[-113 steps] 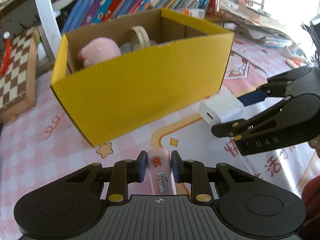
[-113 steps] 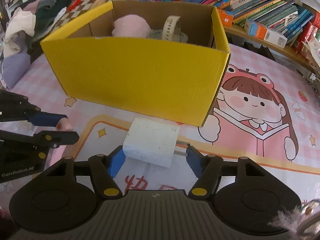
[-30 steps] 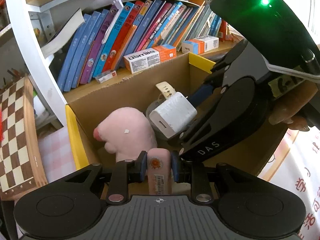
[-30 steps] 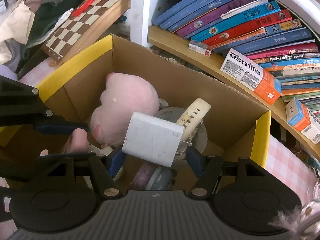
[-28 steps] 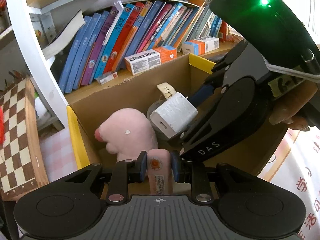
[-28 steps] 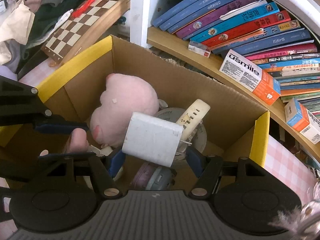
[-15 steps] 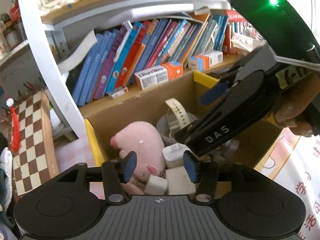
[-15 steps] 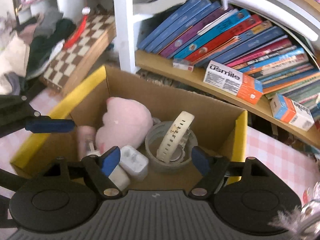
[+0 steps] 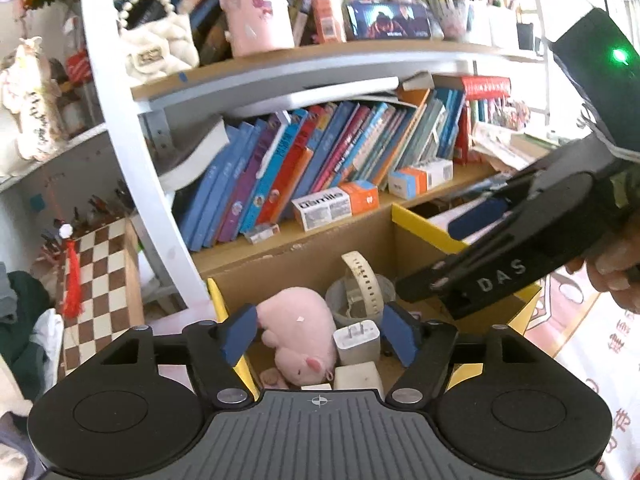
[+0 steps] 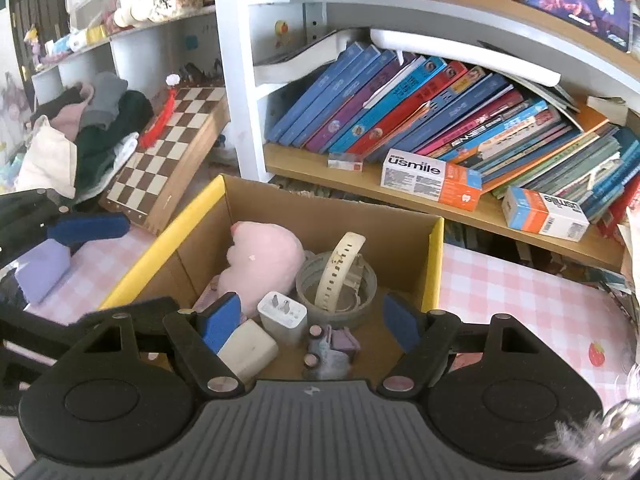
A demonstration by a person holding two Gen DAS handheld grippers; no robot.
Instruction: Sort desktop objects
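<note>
Tools hang spread and empty above the yellow cardboard box [image 10: 434, 264]: the left tool [image 9: 318, 334] and the right tool [image 10: 312, 322] grip nothing. Lifting both straight up should clear the rim without snagging the box's thin corrugated walls. Inside lie a soft pink plush [image 10: 264, 260], a hard white charger [image 10: 282, 317] with prongs up, and a ribbed cream watch strap [image 10: 340, 270] leaning in a clear round dish.
</note>
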